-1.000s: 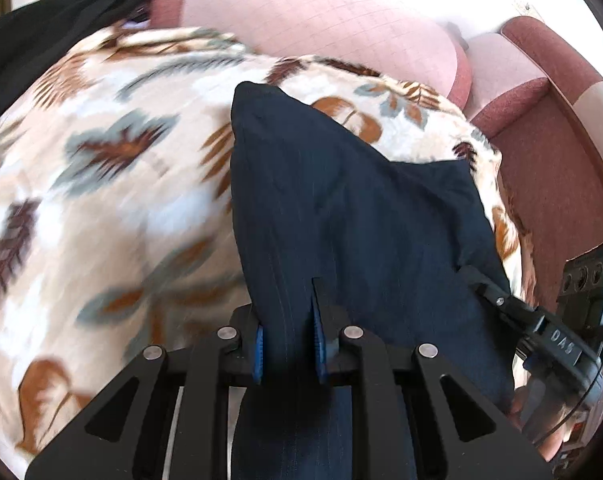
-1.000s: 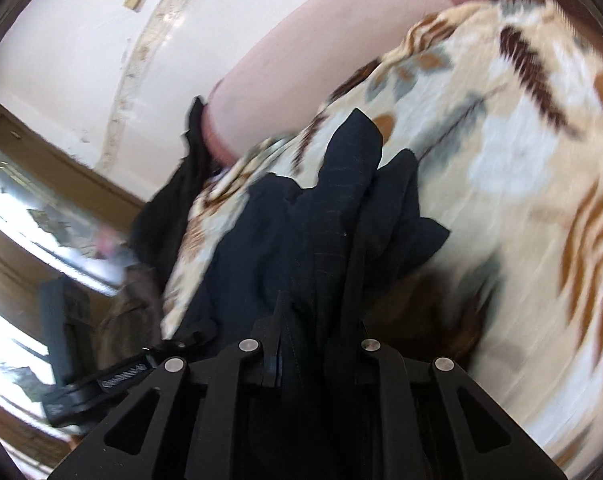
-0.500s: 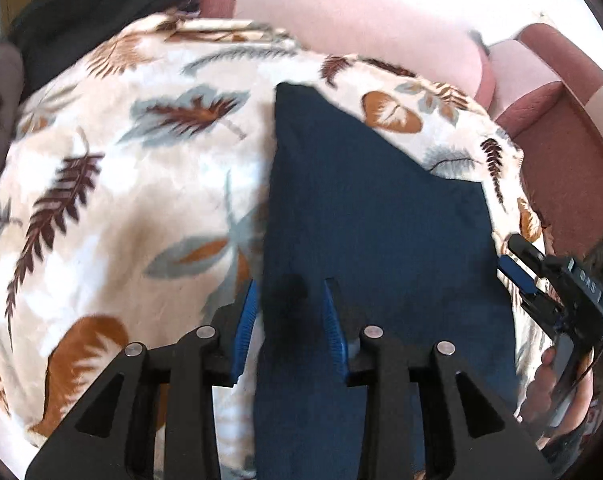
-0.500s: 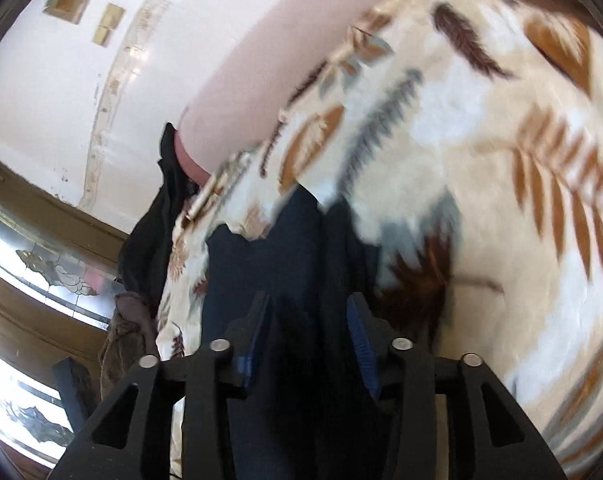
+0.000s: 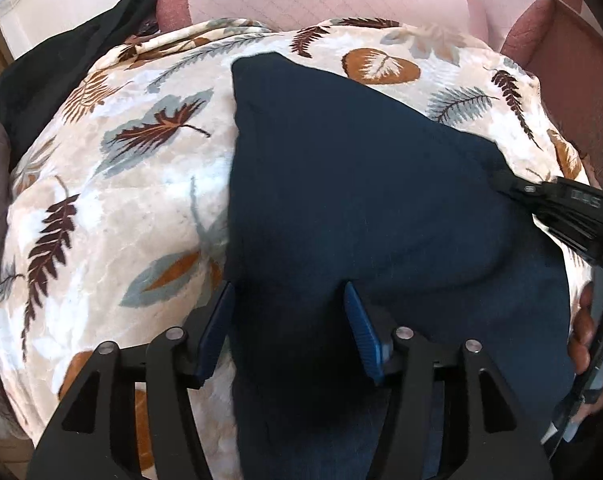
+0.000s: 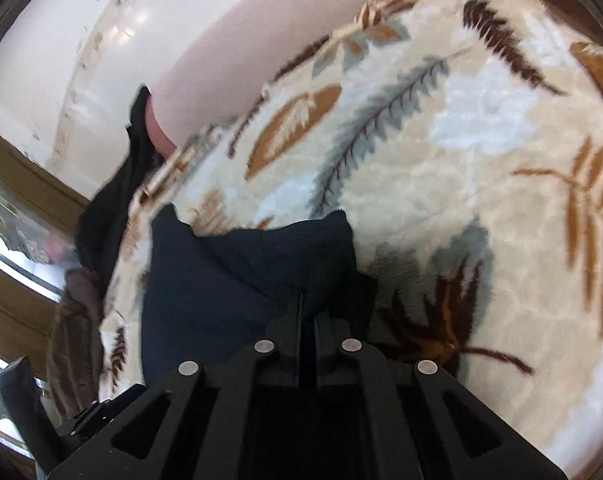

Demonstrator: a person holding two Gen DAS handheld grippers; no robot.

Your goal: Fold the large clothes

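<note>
Lying folded mid-frame on the leaf-print blanket (image 5: 113, 200), navy garment (image 5: 341, 184) shows one fold laid, more presumably due; left claw (image 5: 287, 320) opening, cloth unpressed between pads; right claw (image 6: 308, 312) closing on its edge.

Daylight fills both views, bright and soft. In the right wrist view the white wall (image 6: 81, 40) is blown out to glare, and the window glass (image 6: 5, 236) at the left edge glows. That view is smeared with motion blur, softest along the leaf-print blanket (image 6: 481, 140). The left wrist view is sharper; its navy garment (image 5: 341, 184) reads nearly featureless, darkest near the bottom. Fisheye bending curves every edge, with black vignetting in the corners.
</note>
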